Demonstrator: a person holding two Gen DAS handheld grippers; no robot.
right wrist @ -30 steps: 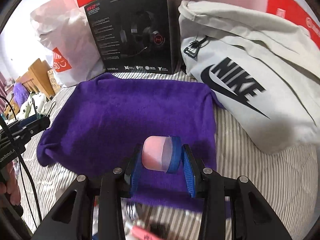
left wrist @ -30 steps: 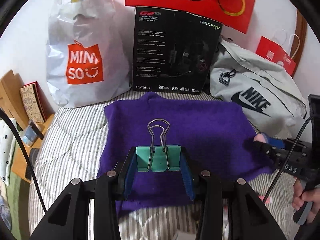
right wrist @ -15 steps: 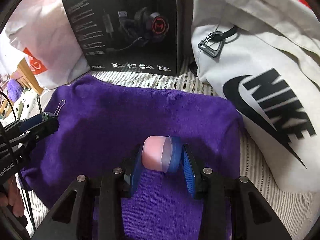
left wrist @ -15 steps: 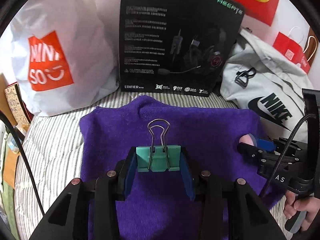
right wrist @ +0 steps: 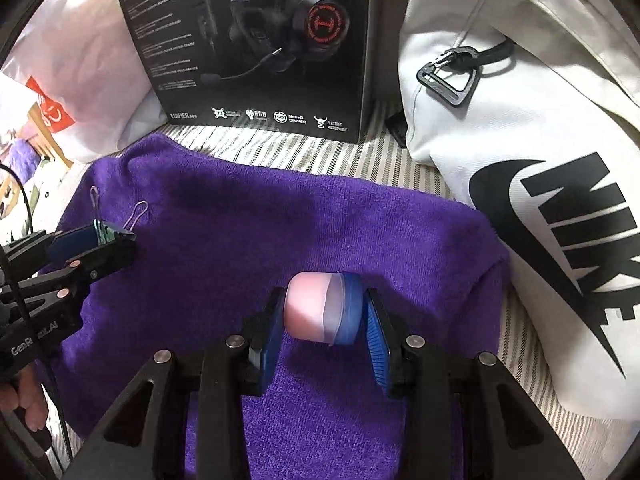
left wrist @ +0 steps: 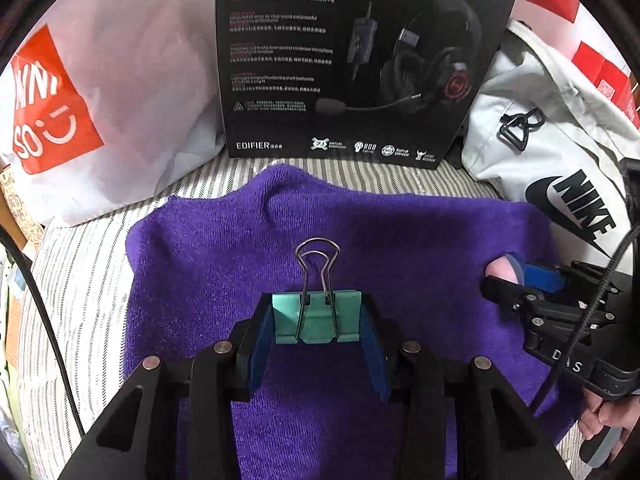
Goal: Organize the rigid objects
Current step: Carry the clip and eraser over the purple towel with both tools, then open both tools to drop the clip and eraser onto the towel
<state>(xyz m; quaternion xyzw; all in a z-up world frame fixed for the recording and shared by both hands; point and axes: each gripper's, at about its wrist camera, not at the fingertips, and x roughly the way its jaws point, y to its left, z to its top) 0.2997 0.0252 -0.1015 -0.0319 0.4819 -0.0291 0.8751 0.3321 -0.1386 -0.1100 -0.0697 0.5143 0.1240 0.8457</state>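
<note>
While both grippers hover loaded over the purple towel (left wrist: 400, 232) — placing step.
Left gripper (left wrist: 318, 320) clamps teal binder clip (left wrist: 316, 316); right gripper (right wrist: 324, 316) pinches pink-and-blue jar (right wrist: 320, 308) — lower flat, release apart.

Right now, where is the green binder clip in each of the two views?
Left wrist view: the green binder clip sits at lower centre, held between the left gripper's blue fingers, wire handles pointing away from the camera.
Right wrist view: the clip is at the left edge, seen side-on in that same gripper.
Shared landmark: the black headset box behind the purple towel.
</note>
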